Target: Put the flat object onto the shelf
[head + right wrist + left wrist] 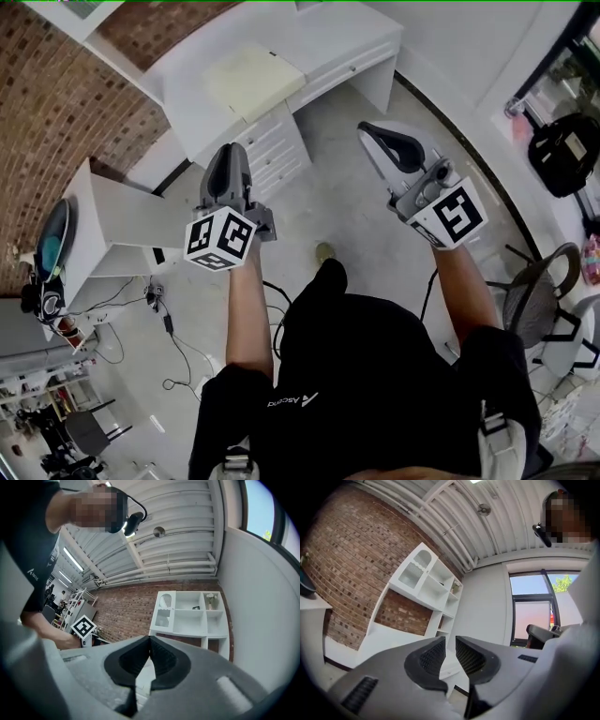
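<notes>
Left gripper (226, 157): held up in front of the body, jaws a narrow gap apart, nothing between the pads; seems readied for a pinch but is near nothing to take.
Right gripper (373, 132): held up alongside, well apart from the left, jaws closed tip to tip on nothing; probably idle, or kept as a steadying second tool.
Flat object (251, 79): pale yellow panel lying flat near the middle of the white counter (192, 94), ahead of both grippers and touched by neither.
Reason for its place: resting on a broad open top, so reachable from above or from the front edge over the drawers (281, 150).
Shelf (190, 613): white cubby unit on the brick wall above the counter, with open compartments facing the room; several look free.
Aim of the tools: both gripper views tilt up toward shelf and ceiling, not down at the panel; reads as an approach posture.
Stage: pick-up not begun, panel on the counter, nothing carried.
Next need, as a guess: lower the slightly parted left jaws to one edge of the panel; a thin sheet lying flat offers little to bite.
</notes>
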